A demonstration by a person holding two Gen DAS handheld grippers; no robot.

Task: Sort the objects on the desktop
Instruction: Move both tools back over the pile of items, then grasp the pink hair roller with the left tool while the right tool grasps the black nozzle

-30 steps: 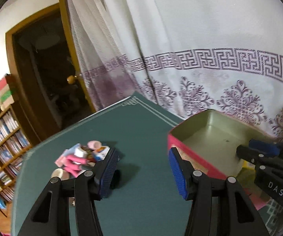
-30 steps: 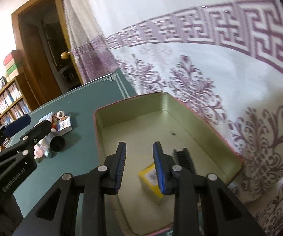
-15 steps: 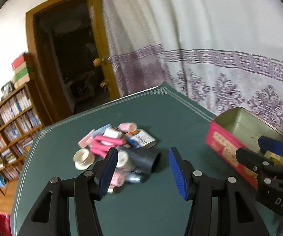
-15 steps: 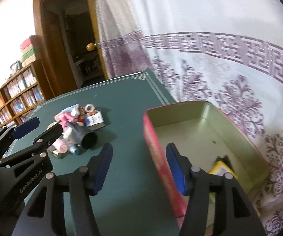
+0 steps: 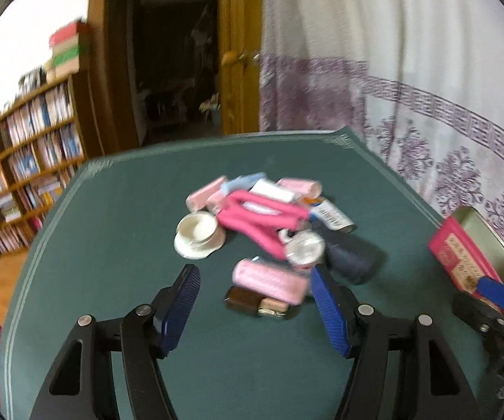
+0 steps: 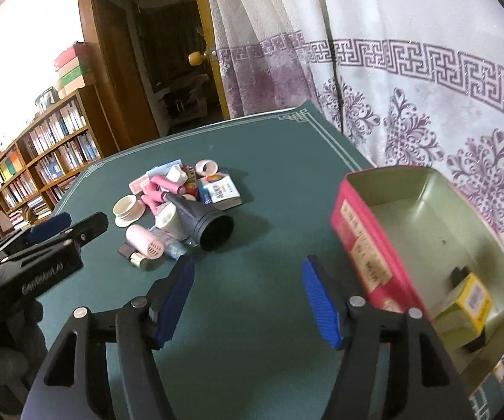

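While both jaws are opening with nothing between them, you hold the left hand-held gripper (image 5: 255, 309) just short of the heap of small articles (image 5: 269, 224) on the green tabletop (image 5: 112, 245). Its spread fingers frame the pink ribbed cylinder (image 5: 269, 280) and the brown block (image 5: 243, 297) at the near edge, which I judge to be the next pick. Your right hand-held gripper (image 6: 248, 297) hangs empty over bare tabletop between the heap and the red tin box (image 6: 363, 241). That tin stands well apart from the heap, at the curtain side, and already holds a yellow carton (image 6: 468, 304) beside a dark item I cannot identify. The black funnel (image 6: 203, 220) lies on its side, mouth toward you.
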